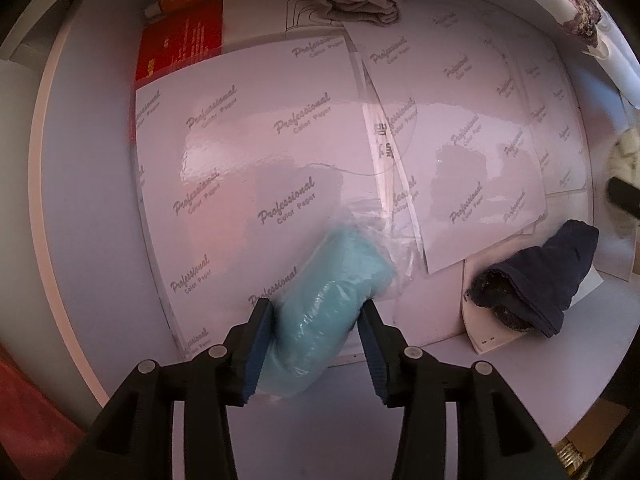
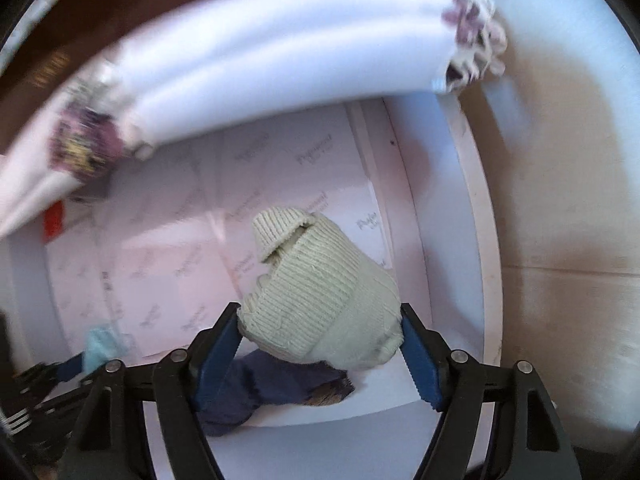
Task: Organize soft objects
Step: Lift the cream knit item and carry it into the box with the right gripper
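Observation:
A light blue soft bundle (image 1: 332,280) in clear plastic wrap lies on glossy printed sheets (image 1: 248,120). It sits between the jaws of my left gripper (image 1: 316,312), which points down; the blue pads flank it loosely and the gripper is open. My right gripper (image 2: 320,312) is shut on a cream knitted item (image 2: 316,280), held up above the table with both pads pressing its sides. Directly below it lies a navy cloth (image 2: 272,384), which the left wrist view shows to the right (image 1: 536,276). The blue bundle (image 2: 100,344) shows small at the right wrist view's lower left.
A crumpled grey cloth (image 1: 364,2) lies at the far edge of the sheets. A red box (image 1: 180,40) sits at the far left. White folded fabric with purple floral trim (image 2: 280,52) hangs blurred above the white round table (image 1: 80,200).

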Tool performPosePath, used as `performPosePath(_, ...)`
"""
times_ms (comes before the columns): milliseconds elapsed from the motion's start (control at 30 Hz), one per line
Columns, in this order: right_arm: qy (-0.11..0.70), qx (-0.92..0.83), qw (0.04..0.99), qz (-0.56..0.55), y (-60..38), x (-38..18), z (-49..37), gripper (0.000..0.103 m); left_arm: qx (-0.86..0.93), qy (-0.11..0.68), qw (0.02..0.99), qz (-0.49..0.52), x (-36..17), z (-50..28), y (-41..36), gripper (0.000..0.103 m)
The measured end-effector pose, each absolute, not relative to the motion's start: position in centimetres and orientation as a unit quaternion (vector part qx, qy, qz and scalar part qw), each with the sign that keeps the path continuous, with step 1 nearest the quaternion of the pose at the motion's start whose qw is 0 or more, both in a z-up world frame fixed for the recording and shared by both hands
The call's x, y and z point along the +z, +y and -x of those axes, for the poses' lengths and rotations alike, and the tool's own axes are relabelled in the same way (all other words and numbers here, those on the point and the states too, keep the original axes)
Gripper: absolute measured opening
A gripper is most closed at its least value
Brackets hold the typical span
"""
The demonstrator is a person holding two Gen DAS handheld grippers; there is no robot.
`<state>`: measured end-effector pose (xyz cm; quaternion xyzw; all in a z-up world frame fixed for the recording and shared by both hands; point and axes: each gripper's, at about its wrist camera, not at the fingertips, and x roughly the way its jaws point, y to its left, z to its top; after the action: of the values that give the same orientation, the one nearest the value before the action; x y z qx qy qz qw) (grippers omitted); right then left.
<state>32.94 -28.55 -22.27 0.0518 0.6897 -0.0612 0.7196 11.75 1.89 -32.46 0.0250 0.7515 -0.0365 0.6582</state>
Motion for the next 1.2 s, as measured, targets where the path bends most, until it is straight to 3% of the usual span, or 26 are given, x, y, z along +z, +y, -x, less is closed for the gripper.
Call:
performPosePath(333,0.635,0.007,0.768,-0.084,-27.8,-15.1,-31.9,0.076,-0.036,0.752,0.657,-0.034,-32.3,-11.7,1.7,0.047)
performPosePath(833,0.534,0.059,0.843,-0.041,-25.4,-5.4,-34.5,0.076,-0.037,0.750,0.659,-0.043,-32.6,-11.4,0.8,0.047)
performPosePath(1200,0.533,0.044,0.845,0.027,-22.3,-5.4,-43.6,0.076,-0.038,0.749,0.660,-0.041,-32.9,-11.4,0.5,0.048)
